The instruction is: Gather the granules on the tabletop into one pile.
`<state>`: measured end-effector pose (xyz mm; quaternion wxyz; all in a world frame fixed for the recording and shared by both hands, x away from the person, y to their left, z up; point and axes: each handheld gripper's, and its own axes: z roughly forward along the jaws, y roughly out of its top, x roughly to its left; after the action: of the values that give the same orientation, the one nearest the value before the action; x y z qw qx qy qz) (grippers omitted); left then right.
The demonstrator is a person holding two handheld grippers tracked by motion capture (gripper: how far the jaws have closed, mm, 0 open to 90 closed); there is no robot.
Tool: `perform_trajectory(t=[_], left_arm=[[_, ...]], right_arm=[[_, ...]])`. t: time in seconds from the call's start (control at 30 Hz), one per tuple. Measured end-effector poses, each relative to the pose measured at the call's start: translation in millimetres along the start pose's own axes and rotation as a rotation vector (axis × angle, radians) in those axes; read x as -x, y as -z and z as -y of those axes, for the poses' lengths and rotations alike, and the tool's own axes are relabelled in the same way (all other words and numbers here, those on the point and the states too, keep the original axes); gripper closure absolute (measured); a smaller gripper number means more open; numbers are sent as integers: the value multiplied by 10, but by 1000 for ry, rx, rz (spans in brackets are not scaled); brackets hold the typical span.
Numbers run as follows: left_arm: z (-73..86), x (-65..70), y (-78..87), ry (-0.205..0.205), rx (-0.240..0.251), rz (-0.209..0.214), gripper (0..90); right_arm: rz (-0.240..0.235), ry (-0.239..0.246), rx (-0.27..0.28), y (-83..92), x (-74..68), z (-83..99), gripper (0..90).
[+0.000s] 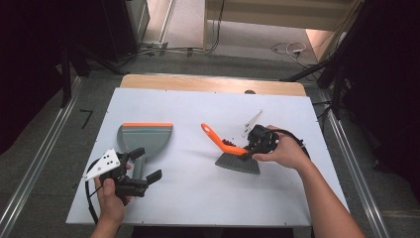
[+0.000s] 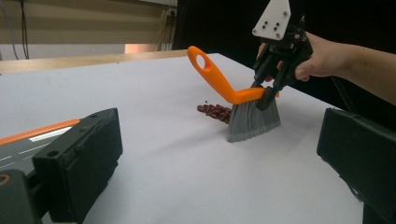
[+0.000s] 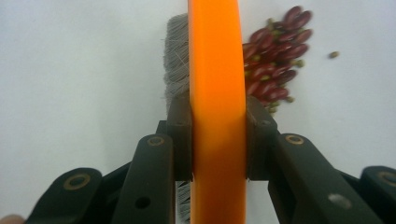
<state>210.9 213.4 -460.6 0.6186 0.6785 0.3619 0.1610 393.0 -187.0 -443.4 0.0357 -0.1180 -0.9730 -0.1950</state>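
An orange-handled brush (image 1: 225,144) with grey bristles (image 2: 252,121) stands tilted on the white table sheet (image 1: 198,193), bristles down. My right gripper (image 1: 247,151) is shut on its orange handle (image 3: 217,70), with both pads pressed on its sides. A small heap of red beans (image 1: 228,142) lies just beside the bristles (image 3: 176,60). A grey dustpan (image 1: 146,139) with an orange lip sits at the left. My left gripper (image 1: 144,164) hovers at its handle, jaws wide open. In the left gripper view the dustpan (image 2: 32,140) lies beyond the left jaw.
The white sheet covers a wooden table, whose bare far edge (image 1: 213,83) shows. Metal rails (image 1: 37,163) run along both sides on the floor. Cables (image 1: 289,48) lie on the floor behind. Bare sheet spreads between dustpan and brush.
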Motion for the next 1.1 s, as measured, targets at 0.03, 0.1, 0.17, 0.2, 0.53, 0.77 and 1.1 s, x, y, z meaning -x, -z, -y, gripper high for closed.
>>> perform_trajectory(t=[0.03, 0.1, 0.17, 0.2, 0.53, 0.77, 1.1], left_arm=[[1, -1, 0, 1, 0, 0, 13], [2, -2, -1, 2, 1, 1, 13], [2, -1, -3, 1, 1, 1, 13], [3, -1, -3, 2, 1, 2, 13], [3, -3, -1, 2, 1, 2, 13], [4, -3, -2, 2, 0, 3, 13], [5, 2, -5, 1, -2, 2, 13]], right_arm=[[-7, -2, 11, -9, 21, -6, 677], [-1, -7, 5, -2, 50, -20, 677], [0, -19, 1, 2, 76, -34, 677], [3, -21, 2, 1, 93, -42, 677], [16, -30, 1, 3, 215, -127, 676], [20, -40, 4, -1, 273, -150, 676], [30, -45, 8, 3, 348, -179, 676]])
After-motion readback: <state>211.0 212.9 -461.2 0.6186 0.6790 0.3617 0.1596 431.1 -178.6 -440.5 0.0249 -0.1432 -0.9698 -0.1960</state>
